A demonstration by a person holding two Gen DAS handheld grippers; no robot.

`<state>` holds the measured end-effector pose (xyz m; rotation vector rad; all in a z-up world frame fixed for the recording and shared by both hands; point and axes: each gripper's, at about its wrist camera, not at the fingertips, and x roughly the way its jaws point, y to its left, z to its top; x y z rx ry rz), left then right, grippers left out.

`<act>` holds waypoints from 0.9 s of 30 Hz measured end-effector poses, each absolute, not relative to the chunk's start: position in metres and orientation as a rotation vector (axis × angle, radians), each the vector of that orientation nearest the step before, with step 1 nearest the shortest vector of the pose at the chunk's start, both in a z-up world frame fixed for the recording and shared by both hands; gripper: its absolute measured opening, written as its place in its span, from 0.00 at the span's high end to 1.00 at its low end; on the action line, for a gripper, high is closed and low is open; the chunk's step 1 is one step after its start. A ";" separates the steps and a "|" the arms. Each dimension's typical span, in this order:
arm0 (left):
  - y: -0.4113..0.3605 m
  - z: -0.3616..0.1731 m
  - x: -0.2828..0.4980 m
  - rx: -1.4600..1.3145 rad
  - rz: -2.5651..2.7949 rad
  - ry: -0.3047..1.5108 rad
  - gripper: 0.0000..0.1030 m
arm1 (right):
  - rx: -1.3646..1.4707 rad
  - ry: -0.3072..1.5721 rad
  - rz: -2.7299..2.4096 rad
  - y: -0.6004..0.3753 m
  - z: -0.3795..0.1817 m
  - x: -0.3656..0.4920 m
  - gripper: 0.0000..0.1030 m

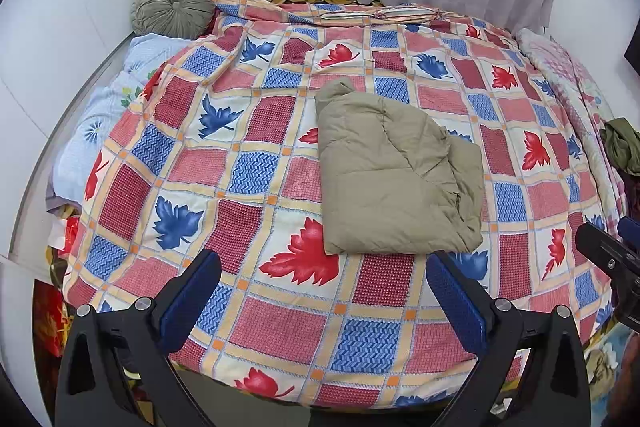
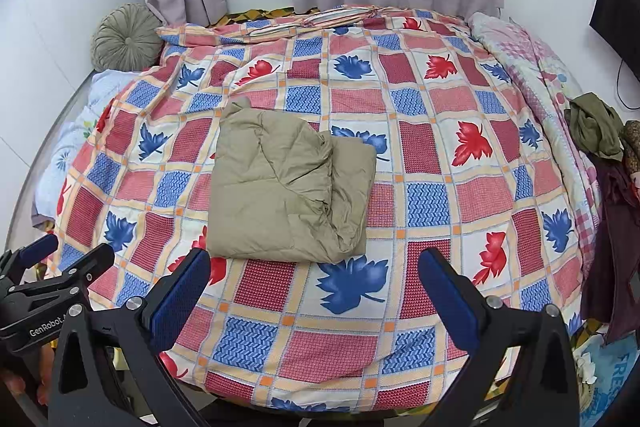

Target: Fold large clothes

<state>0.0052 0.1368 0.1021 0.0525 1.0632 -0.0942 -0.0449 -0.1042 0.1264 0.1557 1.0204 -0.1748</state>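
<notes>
Left gripper (image 1: 322, 301): jaws spread wide, empty, hovering off the near edge of the bed (image 1: 256, 331). Ahead, mid-quilt, lies the khaki padded garment (image 1: 394, 179), folded into a thick bundle. Probably light, soft, puffy, springy, a little slick; best pinched at the loose layered right edge. Right gripper (image 2: 314, 299): likewise spread, touching nothing.

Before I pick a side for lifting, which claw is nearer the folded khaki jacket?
Neither clearly. Left claw faces the jacket's left corner; right claw its right. Both open, short of it.
</notes>
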 end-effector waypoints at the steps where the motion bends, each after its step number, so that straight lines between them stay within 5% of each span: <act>1: 0.137 0.102 0.005 0.052 -0.094 1.063 0.00 | 0.156 1.021 -0.175 -0.106 0.127 -0.044 0.00; 27: 0.134 0.106 0.015 0.060 -0.115 1.036 0.00 | 0.154 1.022 -0.177 -0.102 0.125 -0.045 0.00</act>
